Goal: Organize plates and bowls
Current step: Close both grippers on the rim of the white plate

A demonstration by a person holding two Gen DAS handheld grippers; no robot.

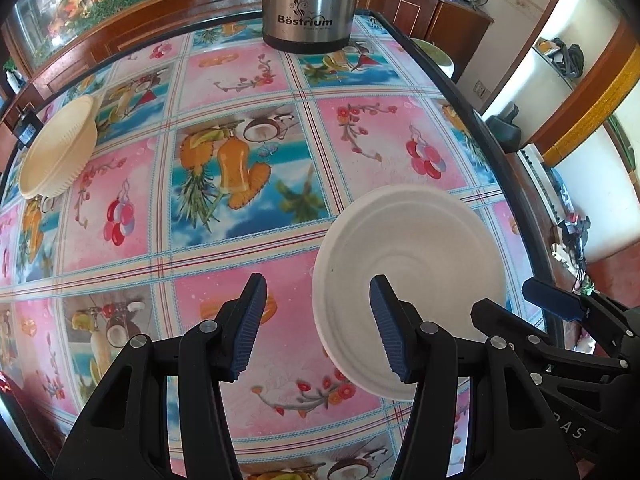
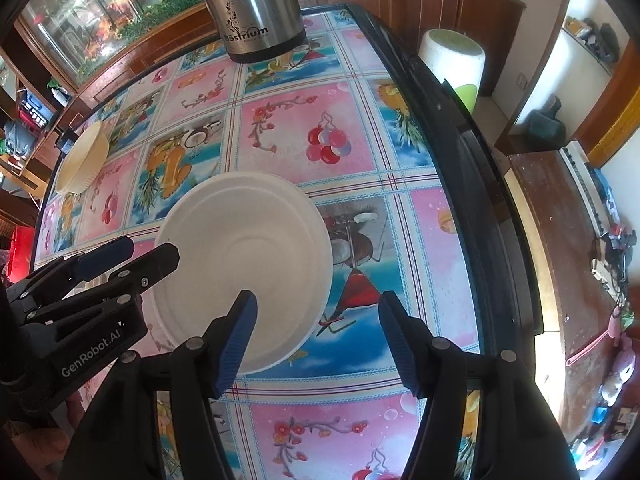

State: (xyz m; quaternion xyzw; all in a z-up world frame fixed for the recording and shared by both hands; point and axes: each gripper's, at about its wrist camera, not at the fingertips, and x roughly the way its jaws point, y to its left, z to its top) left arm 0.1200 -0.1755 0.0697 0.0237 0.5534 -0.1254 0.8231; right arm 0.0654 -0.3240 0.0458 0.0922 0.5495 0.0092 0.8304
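Two wrist fisheye views look down from close above the counter (image 1: 248, 80), facing twelve o'clock; both share the white bowl (image 1: 420, 248) (image 2: 240, 248) and steel flask (image 1: 308, 0) (image 2: 256, 8).

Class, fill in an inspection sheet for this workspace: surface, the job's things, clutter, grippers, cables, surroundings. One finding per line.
Surface: table with a glossy pink and blue fruit-and-flower patterned cover and a dark edge.
Job's things: shallow white moulded-fibre plate near the grippers; cream ribbed bowl at the far left edge, apart from the plate.
Clutter: stainless steel Bestrium flask standing upright at the far end.
Grippers: left gripper open, one finger over the plate's rim, holding nothing; right gripper open, one finger over the plate's near edge, holding nothing.
Cables: tangled cords on the floor, off the table.
Surroundings: wooden cabinets, aquarium, white cylindrical bin.
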